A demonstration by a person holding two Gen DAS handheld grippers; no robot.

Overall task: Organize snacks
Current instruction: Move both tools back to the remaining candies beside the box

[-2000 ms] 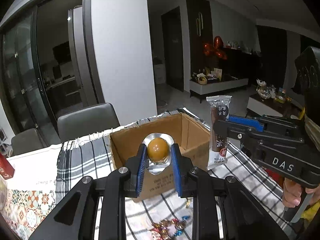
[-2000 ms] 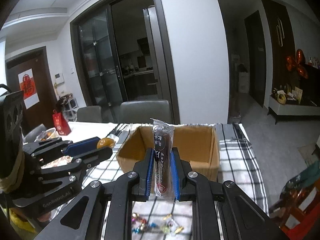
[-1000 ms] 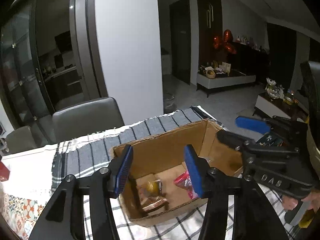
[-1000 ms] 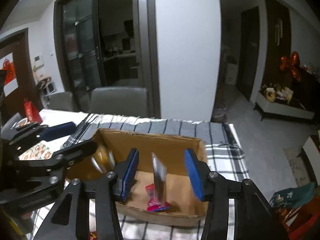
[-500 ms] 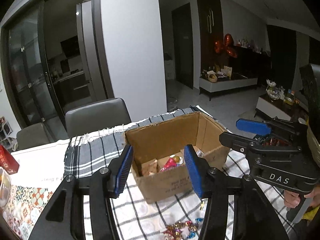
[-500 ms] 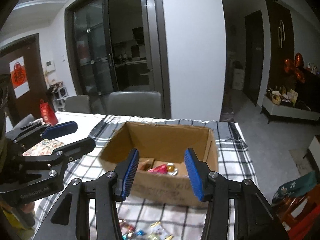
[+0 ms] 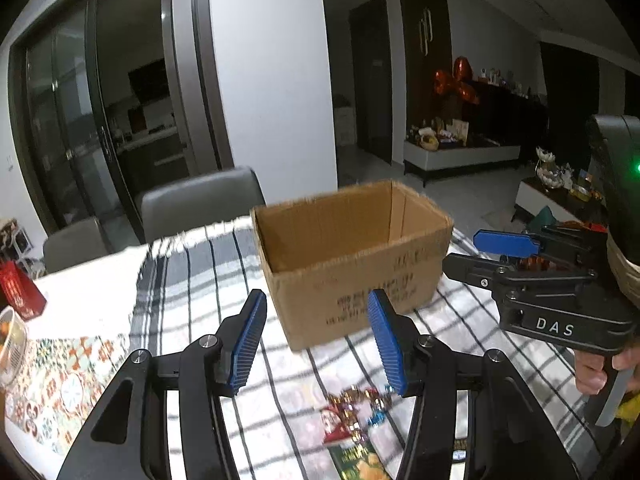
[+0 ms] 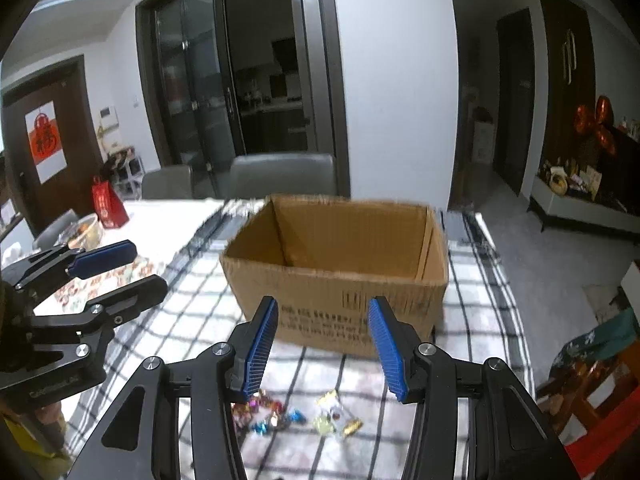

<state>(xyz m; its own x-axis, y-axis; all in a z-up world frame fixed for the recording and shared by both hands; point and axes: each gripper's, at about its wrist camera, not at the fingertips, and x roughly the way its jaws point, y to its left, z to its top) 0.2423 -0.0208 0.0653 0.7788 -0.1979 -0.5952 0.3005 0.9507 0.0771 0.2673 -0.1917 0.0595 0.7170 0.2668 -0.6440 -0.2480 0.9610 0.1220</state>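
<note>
From the left wrist, the left gripper (image 7: 316, 340) is hanging with fingers apart and empty before the cardboard box (image 7: 352, 264); loose sweets (image 7: 356, 404) are still waiting on the checked cloth (image 7: 192, 280).

From the right wrist, the right gripper (image 8: 322, 340) is likewise spread, holding nothing, with candies (image 8: 296, 414) lying below it. Nothing is blocking the way.

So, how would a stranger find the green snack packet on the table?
Start at the cardboard box on the checked cloth. Nearer the camera lies a heap of shiny wrapped candies. The green packet lies just below it, flat and larger than the candies.
</note>
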